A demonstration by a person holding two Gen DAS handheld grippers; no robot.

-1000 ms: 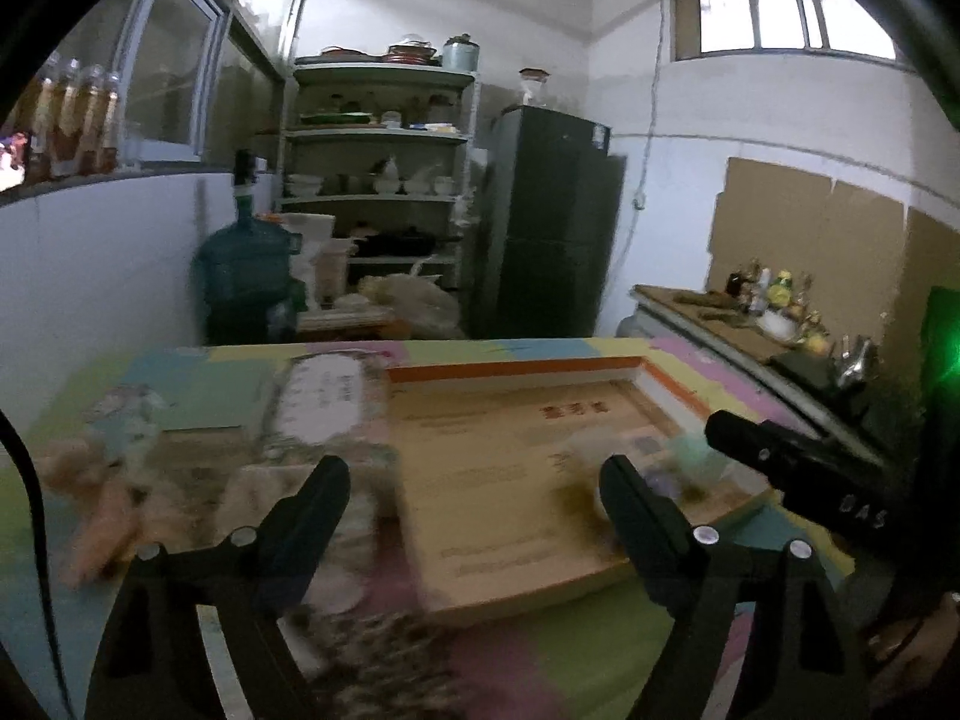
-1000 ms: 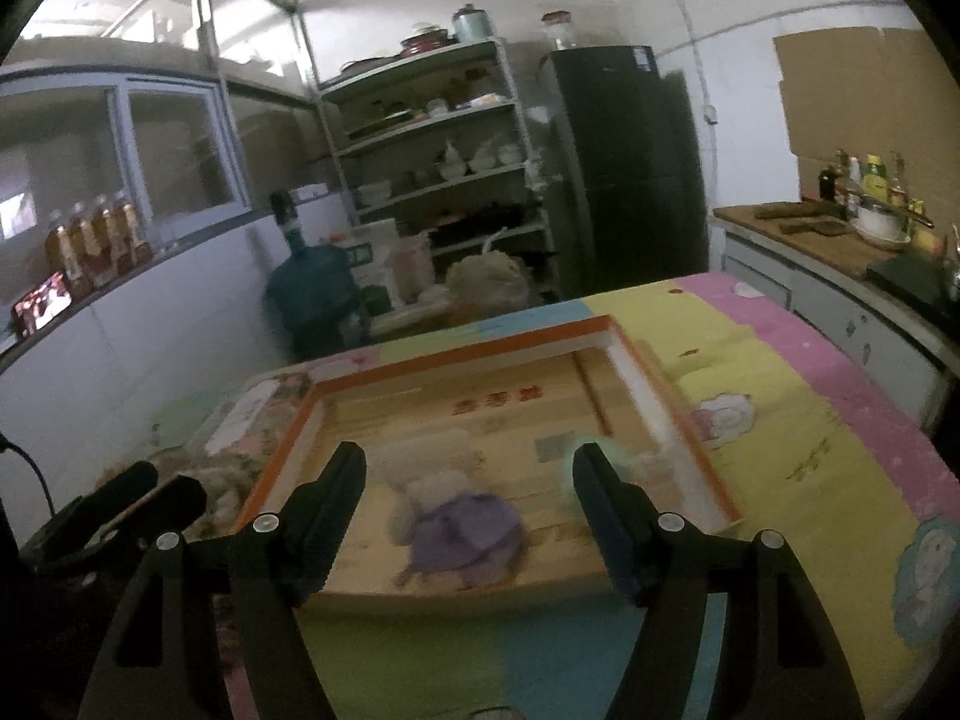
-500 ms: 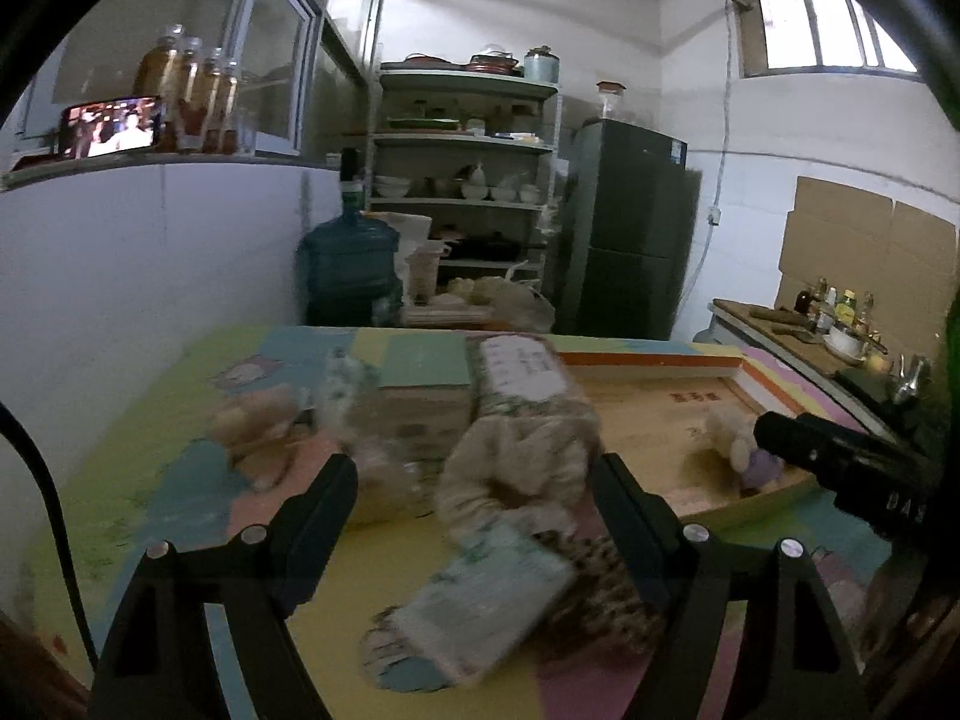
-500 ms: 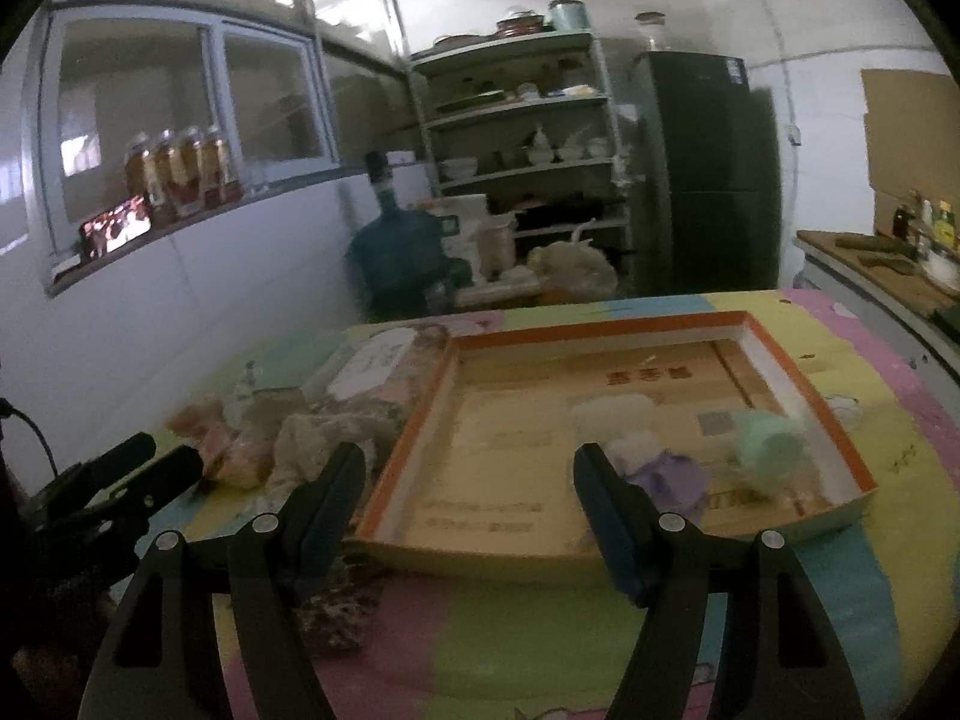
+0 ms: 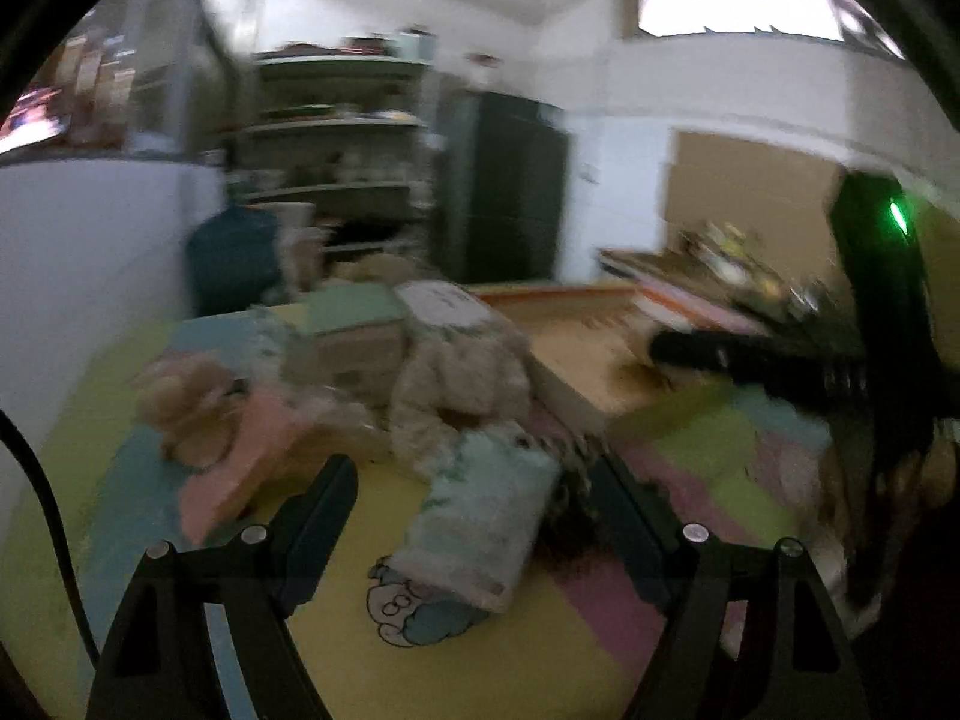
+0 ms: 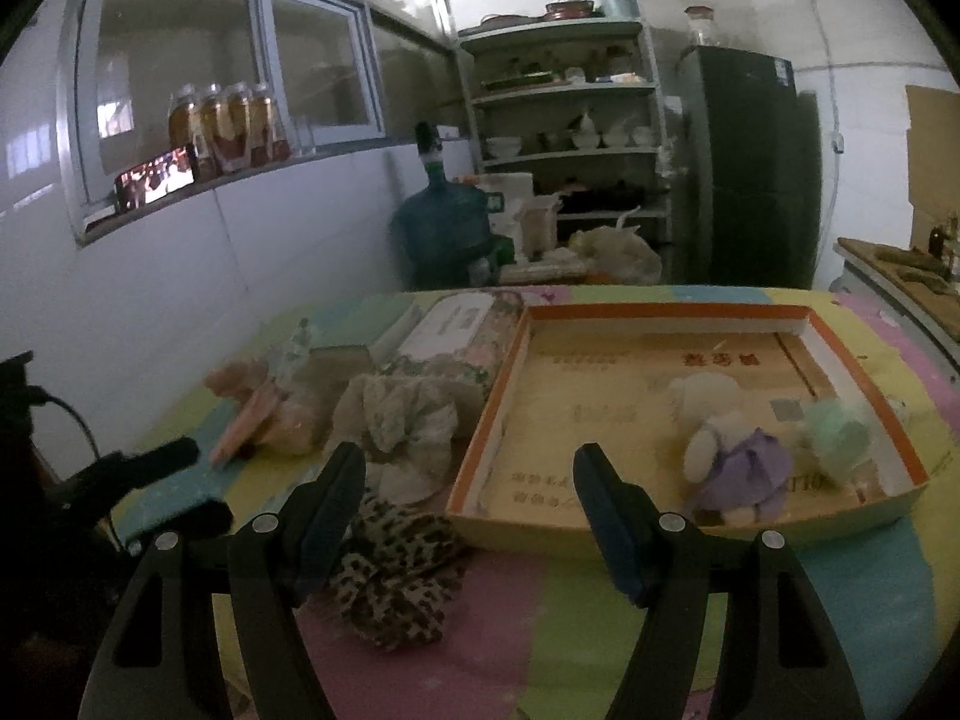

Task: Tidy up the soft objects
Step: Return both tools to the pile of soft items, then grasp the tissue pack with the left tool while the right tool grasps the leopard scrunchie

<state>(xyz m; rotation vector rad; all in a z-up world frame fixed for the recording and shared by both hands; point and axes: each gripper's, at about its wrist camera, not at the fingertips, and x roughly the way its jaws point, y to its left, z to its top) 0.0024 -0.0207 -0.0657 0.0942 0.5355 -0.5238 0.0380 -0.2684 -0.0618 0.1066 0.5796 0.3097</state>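
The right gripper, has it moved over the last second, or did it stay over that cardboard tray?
Yes. The right gripper has swung left: it framed the middle of the cardboard tray before, and now straddles the tray's left edge, with the leopard-print cloth beside its left finger.

Between the right tongs [image 6: 468, 468] lies a leopard-print cloth [image 6: 390, 576], soft and matt. Beyond them stands a cardboard tray [image 6: 660, 516], matt, holding a fuzzy plush bear [image 6: 726, 456]. Beneath the left tongs [image 5: 474, 498] a glossy plastic-wrapped pack [image 5: 480, 534] rests on the smooth pastel table cover [image 5: 336, 654].
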